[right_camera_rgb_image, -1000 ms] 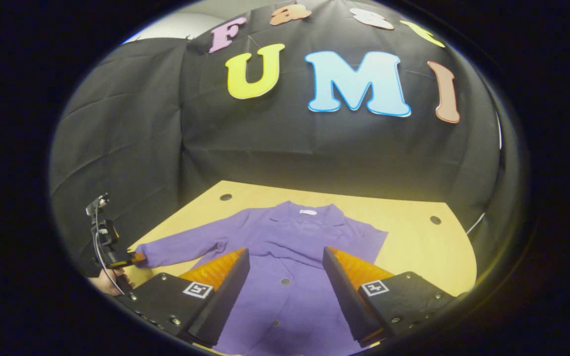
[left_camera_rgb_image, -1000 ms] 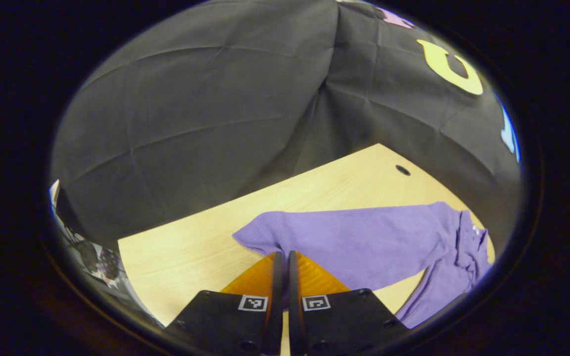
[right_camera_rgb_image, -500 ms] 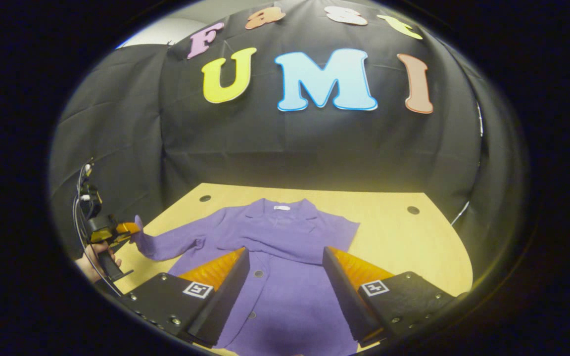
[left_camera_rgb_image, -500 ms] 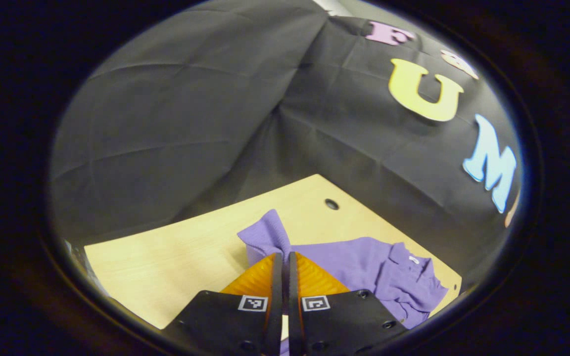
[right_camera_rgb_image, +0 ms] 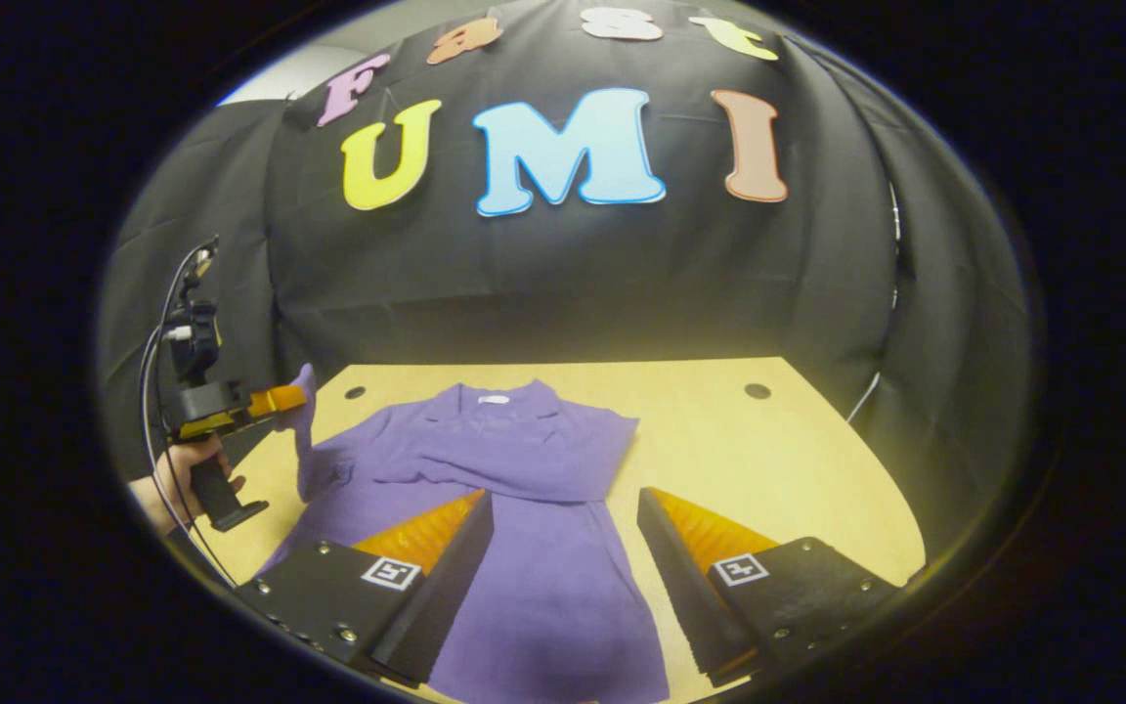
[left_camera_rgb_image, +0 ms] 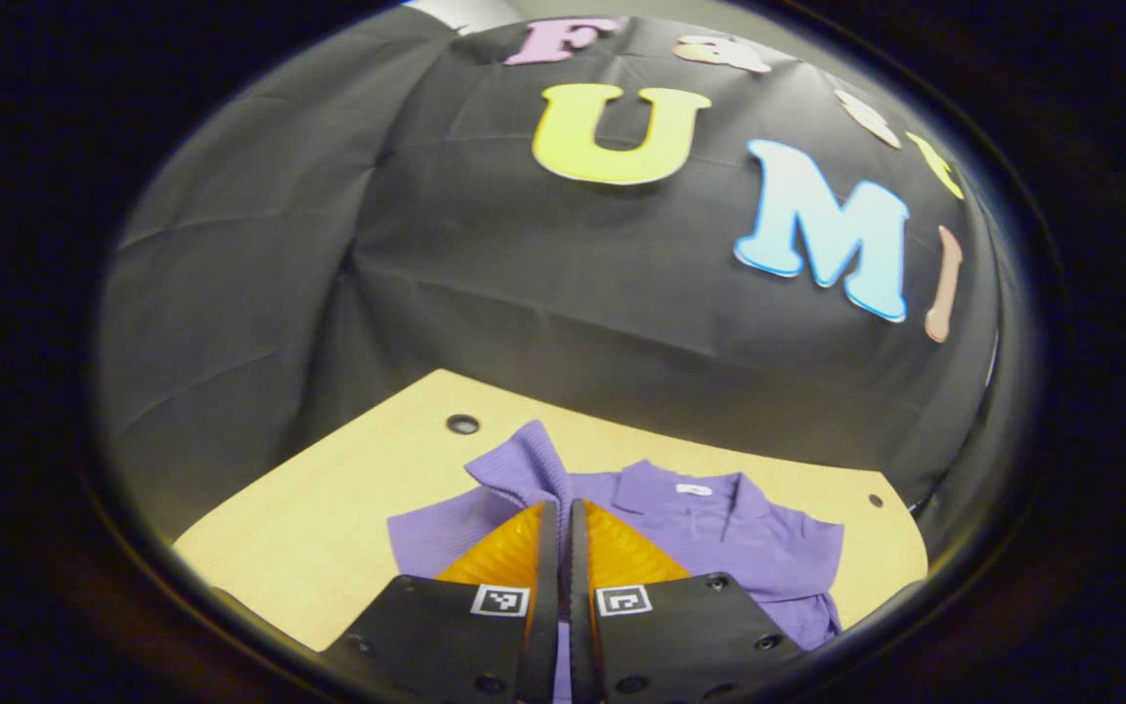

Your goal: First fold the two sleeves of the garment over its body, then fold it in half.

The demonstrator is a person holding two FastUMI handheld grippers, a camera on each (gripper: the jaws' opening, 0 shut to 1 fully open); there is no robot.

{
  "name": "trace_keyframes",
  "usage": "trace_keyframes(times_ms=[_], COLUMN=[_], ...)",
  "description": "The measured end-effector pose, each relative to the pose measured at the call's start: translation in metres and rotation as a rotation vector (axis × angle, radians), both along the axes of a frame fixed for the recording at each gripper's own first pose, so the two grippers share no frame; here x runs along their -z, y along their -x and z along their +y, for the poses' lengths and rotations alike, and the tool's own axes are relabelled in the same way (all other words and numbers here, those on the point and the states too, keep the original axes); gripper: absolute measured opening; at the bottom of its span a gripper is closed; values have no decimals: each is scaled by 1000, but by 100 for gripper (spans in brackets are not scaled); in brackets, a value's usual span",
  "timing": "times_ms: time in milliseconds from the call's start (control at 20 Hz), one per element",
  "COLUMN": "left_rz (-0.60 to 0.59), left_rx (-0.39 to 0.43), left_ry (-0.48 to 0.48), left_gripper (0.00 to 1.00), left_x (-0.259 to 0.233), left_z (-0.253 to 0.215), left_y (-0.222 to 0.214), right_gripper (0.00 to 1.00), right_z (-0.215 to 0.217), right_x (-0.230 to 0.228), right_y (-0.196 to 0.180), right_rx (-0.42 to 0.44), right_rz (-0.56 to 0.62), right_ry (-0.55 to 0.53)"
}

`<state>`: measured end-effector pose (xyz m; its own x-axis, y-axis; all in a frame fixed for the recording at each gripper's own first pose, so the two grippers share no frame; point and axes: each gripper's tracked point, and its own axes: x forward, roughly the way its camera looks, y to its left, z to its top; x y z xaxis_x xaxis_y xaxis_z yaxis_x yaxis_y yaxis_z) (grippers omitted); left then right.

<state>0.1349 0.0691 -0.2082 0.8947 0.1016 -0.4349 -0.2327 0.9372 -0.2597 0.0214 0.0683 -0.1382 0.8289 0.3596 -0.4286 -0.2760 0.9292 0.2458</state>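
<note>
A purple buttoned garment [right_camera_rgb_image: 524, 469] lies collar-away on the wooden table [right_camera_rgb_image: 768, 460]. One sleeve lies folded across its chest [right_camera_rgb_image: 514, 479]. My left gripper [left_camera_rgb_image: 557, 508] is shut on the cuff of the other sleeve [left_camera_rgb_image: 524, 460], which rises above the tabletop. In the right gripper view that left gripper [right_camera_rgb_image: 280, 399], held by a hand [right_camera_rgb_image: 177, 469], lifts the cuff [right_camera_rgb_image: 304, 391] at the garment's left side. My right gripper [right_camera_rgb_image: 563, 508] hovers open over the lower body of the garment, nothing between its fingers.
The table has small round holes near its back corners [right_camera_rgb_image: 757, 391] [right_camera_rgb_image: 355, 392]. Bare wood [right_camera_rgb_image: 798, 479] lies to the right of the garment. The black cloth wall stands close behind the table. A cable [right_camera_rgb_image: 157, 391] loops from the left gripper.
My left gripper has lifted the sleeve cuff off the table and swung it inward toward the garment's body. The right gripper has stayed open and drifted rightward a little.
</note>
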Motion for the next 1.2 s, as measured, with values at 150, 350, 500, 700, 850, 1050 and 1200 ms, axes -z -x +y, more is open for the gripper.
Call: trace_keyframes(times_ms=[150, 350, 500, 700, 850, 1050, 1200], left_rz=[-33, -52, -55, -27, 7, 77, 98], left_rx=[109, 235, 323, 396, 414, 414, 437], left_ry=[-28, -59, -72, -109, -112, -99, -36], left_gripper=[10, 11, 10, 10, 10, 16, 26], left_x=[-12, -17, -12, 12, 31, 57, 62], left_z=[-60, -122, -172, -227, -243, -247, -253], left_y=[-28, -48, -58, -71, -74, -71, -63], right_gripper=[93, 93, 93, 93, 93, 93, 93], right_z=[-22, -44, -56, -62, -64, -68, -68], right_x=[7, 14, 20, 30, 38, 45, 45], right_y=[5, 11, 18, 29, 33, 30, 30], right_rx=[45, 91, 113, 76, 25, 19, 46], right_rz=[11, 27, 39, 48, 56, 64, 59], right_ry=[13, 19, 21, 26, 38, 34, 38])
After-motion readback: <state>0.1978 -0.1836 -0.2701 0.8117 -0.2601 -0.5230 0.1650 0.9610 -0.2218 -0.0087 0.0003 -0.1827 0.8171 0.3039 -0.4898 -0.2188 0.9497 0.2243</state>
